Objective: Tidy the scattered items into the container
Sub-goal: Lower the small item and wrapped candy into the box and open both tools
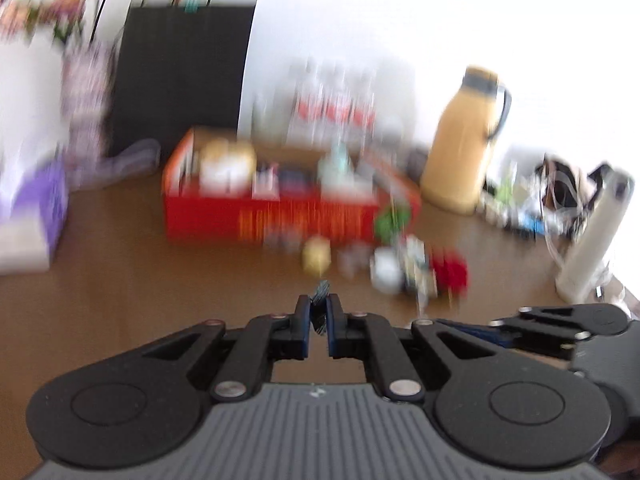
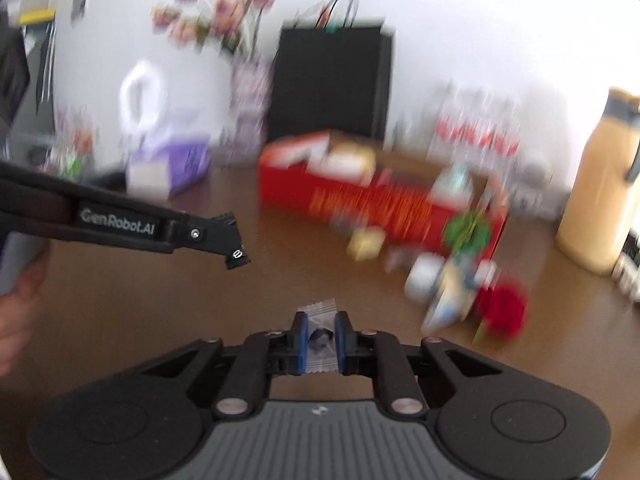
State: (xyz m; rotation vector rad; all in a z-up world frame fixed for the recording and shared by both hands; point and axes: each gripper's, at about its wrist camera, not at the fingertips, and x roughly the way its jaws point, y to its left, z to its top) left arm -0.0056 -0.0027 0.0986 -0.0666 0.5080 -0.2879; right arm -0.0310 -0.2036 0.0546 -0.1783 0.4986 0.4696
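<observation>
Both views are motion-blurred. A red open box (image 1: 280, 212) holding several items stands mid-table; it also shows in the right wrist view (image 2: 360, 200). Small items lie scattered in front of it: a yellow one (image 1: 316, 256), a white one (image 1: 386, 268) and a red one (image 1: 450, 272). My left gripper (image 1: 319, 312) is shut on a thin dark foil-like item (image 1: 321, 300), short of the box. My right gripper (image 2: 319, 332) is shut on a small clear wrapped packet (image 2: 320, 338). The left gripper's body (image 2: 168, 226) shows at left in the right wrist view.
A black paper bag (image 1: 180, 76) stands behind the box. A yellow thermos jug (image 1: 464, 144) stands to the right, with water bottles (image 1: 336, 108) behind. A purple tissue box (image 1: 36, 208) and flowers (image 2: 220, 12) are on the left. A white bottle (image 1: 592, 236) and cables lie far right.
</observation>
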